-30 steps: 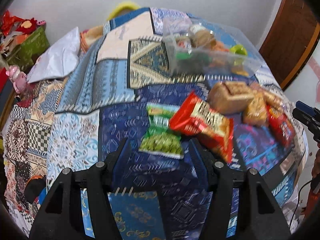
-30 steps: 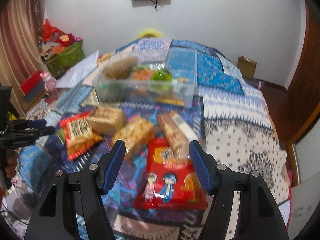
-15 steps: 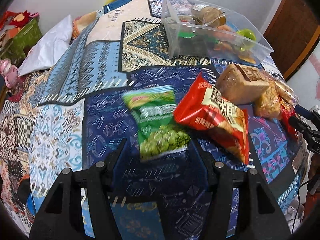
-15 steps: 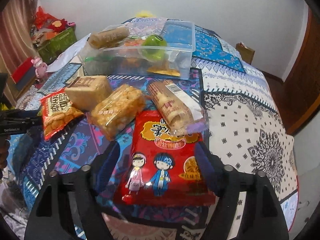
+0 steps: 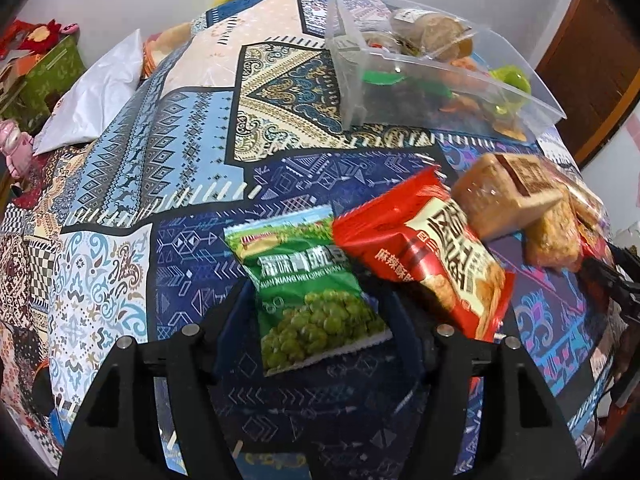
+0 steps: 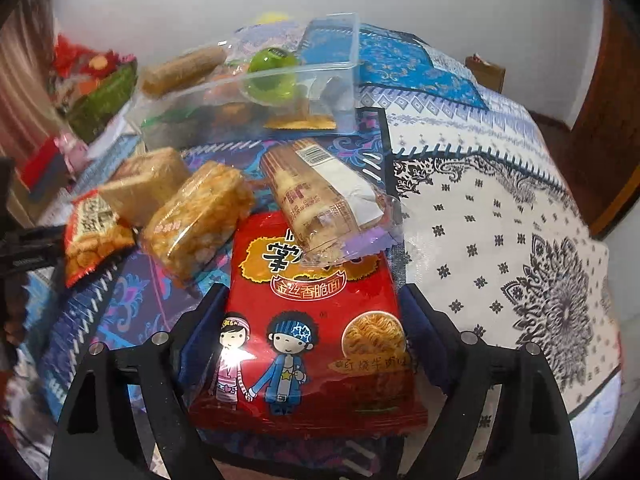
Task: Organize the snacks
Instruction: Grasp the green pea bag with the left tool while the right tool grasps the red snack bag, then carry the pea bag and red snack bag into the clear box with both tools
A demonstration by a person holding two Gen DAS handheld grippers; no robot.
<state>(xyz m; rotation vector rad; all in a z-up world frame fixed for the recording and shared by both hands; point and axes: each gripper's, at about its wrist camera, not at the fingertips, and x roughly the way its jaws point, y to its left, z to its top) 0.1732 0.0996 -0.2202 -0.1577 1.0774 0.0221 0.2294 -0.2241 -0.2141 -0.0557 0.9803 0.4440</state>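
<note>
Snack packs lie on a patterned bedspread (image 5: 180,160). A green pea bag (image 5: 316,292) lies flat between the fingers of my left gripper (image 5: 316,302), whose jaws are opening and not pressing it. Right of it are a red snack bag (image 5: 432,256), a brown cake pack (image 5: 504,196) and a golden cracker pack (image 5: 556,236). In the right wrist view a red noodle bag (image 6: 312,340) lies between the fingers of my right gripper (image 6: 312,306), jaws opening, apart from its sides. A biscuit roll (image 6: 320,196) rests on that bag's far end. A clear box (image 6: 348,80) behind holds several snacks.
A white plastic bag (image 5: 96,92) and a green box (image 5: 44,76) sit at the far left beside the bed. A wooden door (image 5: 592,60) stands at the right. The white patterned part of the bedspread (image 6: 500,220) lies right of the noodle bag.
Both grippers have come down toward the bed. The green bag now lies between the left fingers, the red noodle bag between the right fingers. The right jaws have widened.
</note>
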